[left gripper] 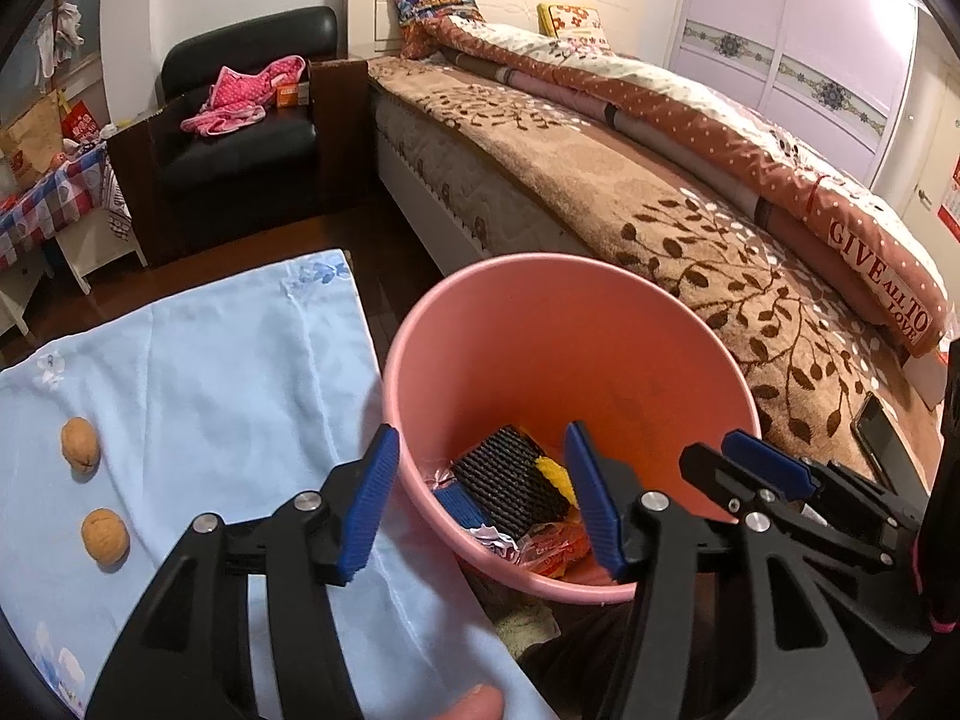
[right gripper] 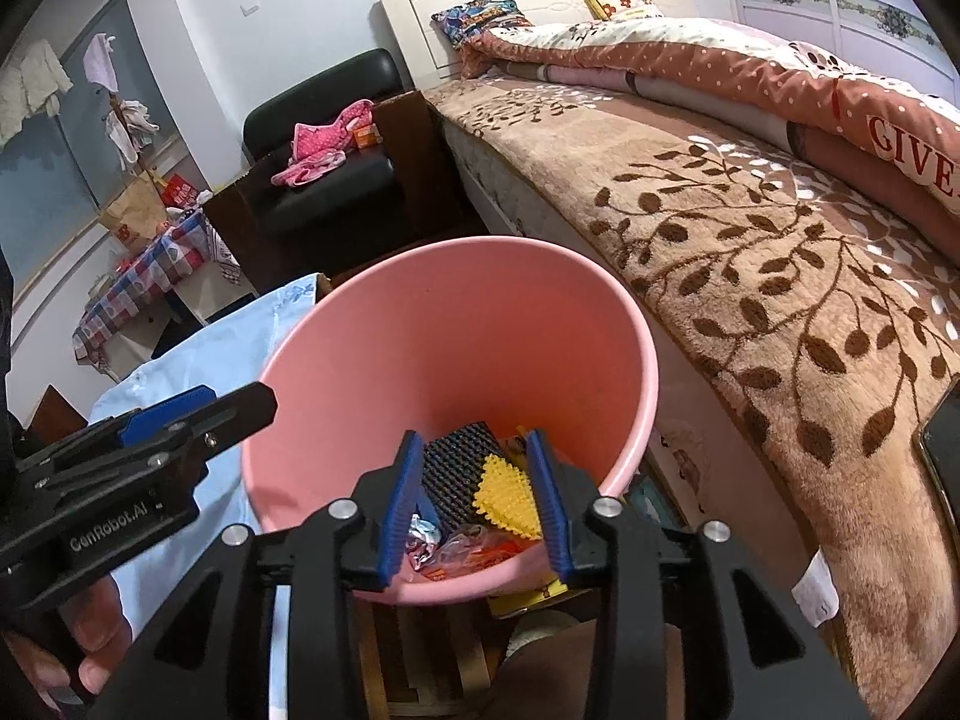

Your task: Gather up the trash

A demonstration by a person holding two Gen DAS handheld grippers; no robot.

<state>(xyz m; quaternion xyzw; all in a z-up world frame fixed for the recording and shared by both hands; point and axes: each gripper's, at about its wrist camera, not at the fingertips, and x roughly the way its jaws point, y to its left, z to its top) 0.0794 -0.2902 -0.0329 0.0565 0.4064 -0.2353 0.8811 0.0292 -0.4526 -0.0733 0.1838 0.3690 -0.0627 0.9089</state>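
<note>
Bedroom scene: big bed (left gripper: 690,228) with brown leaf blanket on the right, black armchair (left gripper: 240,138) far left. Pale blue cloth (left gripper: 210,390) covers the near-left surface, pink bin (left gripper: 540,312) just beside its right edge. Bin holds black mesh pad (left gripper: 510,480), yellow piece (right gripper: 507,498), wrappers (left gripper: 552,543) at the bottom. Left gripper (left gripper: 480,498) wide open, empty, straddling the bin's near rim. Right gripper (right gripper: 474,501) moderately open, empty, over the bin mouth. Two walnuts (left gripper: 79,443) remain far left on the cloth. Step looks like post-drop; next likely left gripper swings left to the walnuts, if those count as trash.
</note>
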